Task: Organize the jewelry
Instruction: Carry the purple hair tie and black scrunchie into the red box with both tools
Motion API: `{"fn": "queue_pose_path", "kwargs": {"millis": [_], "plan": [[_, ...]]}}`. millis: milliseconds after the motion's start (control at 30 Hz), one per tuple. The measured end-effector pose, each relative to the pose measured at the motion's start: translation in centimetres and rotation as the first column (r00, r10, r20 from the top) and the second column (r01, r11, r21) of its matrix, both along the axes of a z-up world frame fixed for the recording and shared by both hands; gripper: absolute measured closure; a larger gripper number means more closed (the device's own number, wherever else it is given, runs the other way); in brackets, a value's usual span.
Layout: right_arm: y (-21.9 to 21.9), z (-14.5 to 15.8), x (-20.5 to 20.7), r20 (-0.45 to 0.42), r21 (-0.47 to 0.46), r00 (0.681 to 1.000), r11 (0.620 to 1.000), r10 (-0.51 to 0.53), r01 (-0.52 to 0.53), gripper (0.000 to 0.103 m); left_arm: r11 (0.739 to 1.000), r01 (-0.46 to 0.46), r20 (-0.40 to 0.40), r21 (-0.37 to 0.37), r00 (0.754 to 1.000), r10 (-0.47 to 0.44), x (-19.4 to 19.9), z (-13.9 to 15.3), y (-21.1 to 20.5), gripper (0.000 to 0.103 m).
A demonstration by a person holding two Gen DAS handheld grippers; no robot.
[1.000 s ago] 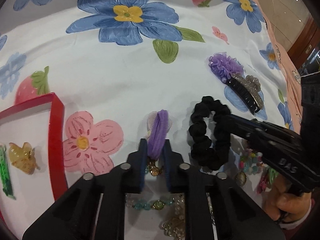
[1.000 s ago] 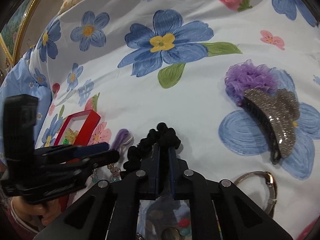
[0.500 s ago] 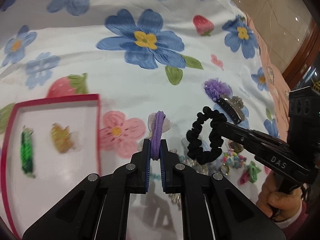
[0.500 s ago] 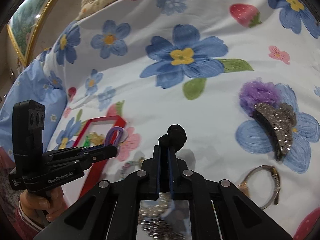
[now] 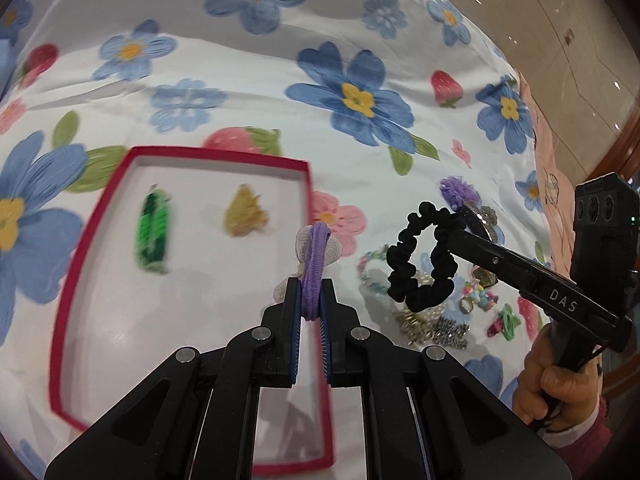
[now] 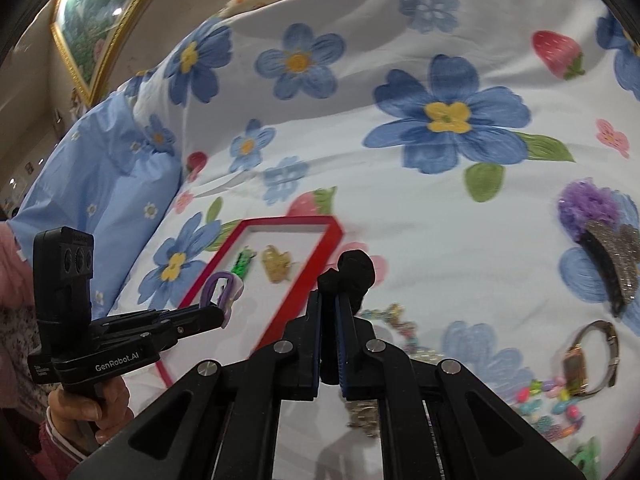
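Note:
My left gripper (image 5: 311,294) is shut on a purple hair tie (image 5: 314,264) with a sheer bow, held in the air over the right side of the red-rimmed box (image 5: 80,240). In the box lie a green clip (image 5: 154,228) and a yellow clip (image 5: 244,216). My right gripper (image 6: 329,300) is shut on a black scrunchie (image 6: 354,276), which hangs as a loop (image 5: 420,264) above the jewelry pile (image 5: 440,316). In the right wrist view the left gripper (image 6: 218,314) with the purple tie (image 6: 224,292) sits over the box (image 6: 296,222).
A floral bedsheet (image 5: 240,120) covers the surface. A purple frilly clip (image 6: 588,208), a rhinestone claw clip (image 6: 616,264) and a gold watch (image 6: 584,364) lie to the right. Beads and chains (image 6: 540,400) are scattered near the front. A framed picture (image 6: 100,20) hangs at far left.
Both grippers rose off the sheet and moved left, each carrying its hair tie. The purple tie now sits over the red box; the black scrunchie hangs clear of the pile.

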State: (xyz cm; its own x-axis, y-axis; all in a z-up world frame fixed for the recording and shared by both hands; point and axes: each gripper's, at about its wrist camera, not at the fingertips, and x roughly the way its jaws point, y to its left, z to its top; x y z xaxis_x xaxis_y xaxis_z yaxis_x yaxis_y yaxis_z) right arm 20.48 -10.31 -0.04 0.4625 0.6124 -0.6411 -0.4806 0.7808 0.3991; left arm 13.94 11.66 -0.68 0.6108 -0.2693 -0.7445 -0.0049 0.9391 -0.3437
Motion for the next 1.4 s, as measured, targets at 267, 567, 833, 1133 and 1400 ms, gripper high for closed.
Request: {"fn": "queue_pose_path", "kwargs": {"millis": [267, 567, 833, 1133, 1400], "plan": [[3.9, 0.1, -1.6, -0.003, 0.006, 0.997, 0.997, 0.078, -0.078, 0.097, 0.997, -0.070, -0.018, -0.009, 0.997, 0.070, -2.3, -0.8, 3.4, 0.096], [8.6, 0.0, -2.1, -0.007, 0.017, 0.988, 0.988, 0.155, -0.155, 0.097, 0.991, -0.131, -0.048, 0.006, 0.990, 0.131, -2.6, -2.2, 6.6, 0.096], [11.6, -1.9, -0.7, -0.044, 0.024, 0.982, 0.983, 0.185, -0.184, 0.097, 0.986, -0.169, -0.106, 0.016, 0.980, 0.170, -1.1, -4.7, 8.7, 0.096], [13.0, -5.4, 1.5, -0.101, -0.035, 0.980, 0.984, 0.169, -0.174, 0.097, 0.980, -0.186, -0.136, 0.065, 0.972, 0.194, 1.1, -6.1, 9.3, 0.095], [12.8, -6.4, 2.0, -0.113, -0.080, 0.981, 0.983, 0.159, -0.168, 0.095, 0.978, -0.189, -0.163, 0.084, 0.966, 0.201, 1.4, -7.1, 9.4, 0.095]]}}
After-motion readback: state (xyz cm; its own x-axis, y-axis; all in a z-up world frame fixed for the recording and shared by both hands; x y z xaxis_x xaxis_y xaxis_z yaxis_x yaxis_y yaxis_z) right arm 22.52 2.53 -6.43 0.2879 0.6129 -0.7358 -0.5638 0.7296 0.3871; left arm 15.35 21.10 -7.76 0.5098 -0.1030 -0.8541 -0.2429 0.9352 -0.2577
